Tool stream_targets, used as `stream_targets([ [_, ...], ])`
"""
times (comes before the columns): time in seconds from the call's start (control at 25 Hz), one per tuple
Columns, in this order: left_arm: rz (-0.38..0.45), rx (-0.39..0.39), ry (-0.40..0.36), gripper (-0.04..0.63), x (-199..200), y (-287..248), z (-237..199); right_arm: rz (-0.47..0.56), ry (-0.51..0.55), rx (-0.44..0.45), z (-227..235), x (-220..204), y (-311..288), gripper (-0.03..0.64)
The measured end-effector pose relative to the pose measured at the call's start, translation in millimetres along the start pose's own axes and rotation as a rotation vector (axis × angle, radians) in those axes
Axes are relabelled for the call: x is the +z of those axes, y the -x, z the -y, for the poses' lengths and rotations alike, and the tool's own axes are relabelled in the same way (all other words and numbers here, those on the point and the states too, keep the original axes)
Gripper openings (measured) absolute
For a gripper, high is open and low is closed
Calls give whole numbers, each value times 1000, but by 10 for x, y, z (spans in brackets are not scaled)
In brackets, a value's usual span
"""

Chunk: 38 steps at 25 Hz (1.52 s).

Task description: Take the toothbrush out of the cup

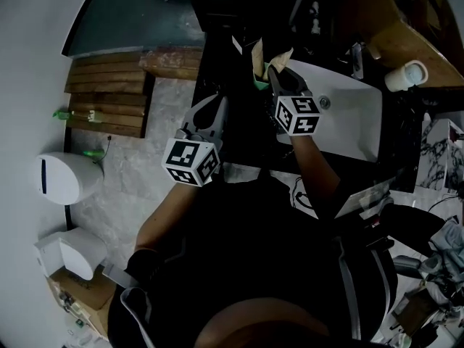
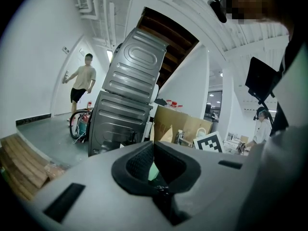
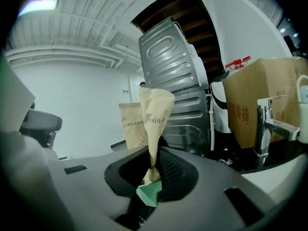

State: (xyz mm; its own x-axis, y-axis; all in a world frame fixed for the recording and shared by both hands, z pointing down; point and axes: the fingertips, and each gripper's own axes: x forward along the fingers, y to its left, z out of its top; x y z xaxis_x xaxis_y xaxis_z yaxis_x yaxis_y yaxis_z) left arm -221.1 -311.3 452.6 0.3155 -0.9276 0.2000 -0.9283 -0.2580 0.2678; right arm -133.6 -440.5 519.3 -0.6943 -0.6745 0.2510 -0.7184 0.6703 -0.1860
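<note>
The head view is dim and underexposed: the dark clothing (image 1: pixel 275 267) and black surroundings merge into shadow, and only the white sink (image 1: pixel 348 114) and pale floor (image 1: pixel 123 187) read clearly. Both gripper views are brighter under a ceiling light (image 3: pixel 38 5), heavily fisheye-bent with black corners; the right tongs (image 3: pixel 153 172) look soft close up.

Right gripper (image 1: pixel 275 72), jaws on tan paper wrapper (image 1: pixel 259 55), white sink (image 1: pixel 355 118) beside, left gripper (image 1: pixel 215 101) apart
</note>
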Motion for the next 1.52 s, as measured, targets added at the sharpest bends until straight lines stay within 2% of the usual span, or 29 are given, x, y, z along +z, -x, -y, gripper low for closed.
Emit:
stream_targets([
  [0.36, 30, -52, -16, 8, 188, 14, 28, 67, 30, -23, -114, 326, 140, 50],
  [0.56, 49, -98, -26, 8, 297, -21, 78, 146, 31, -46, -158, 639, 301, 49],
  [1.08, 90, -241, -57, 8, 555, -19, 375, 330, 64, -96, -483, 1363, 1076, 46],
  [1.28, 86, -305, -91, 8, 547, 3, 536, 340, 54, -146, -471, 1393, 1485, 46],
  [1.52, 107, -313, -72, 8, 586, 59, 604, 343, 59, -206, -463, 1326, 1865, 46],
])
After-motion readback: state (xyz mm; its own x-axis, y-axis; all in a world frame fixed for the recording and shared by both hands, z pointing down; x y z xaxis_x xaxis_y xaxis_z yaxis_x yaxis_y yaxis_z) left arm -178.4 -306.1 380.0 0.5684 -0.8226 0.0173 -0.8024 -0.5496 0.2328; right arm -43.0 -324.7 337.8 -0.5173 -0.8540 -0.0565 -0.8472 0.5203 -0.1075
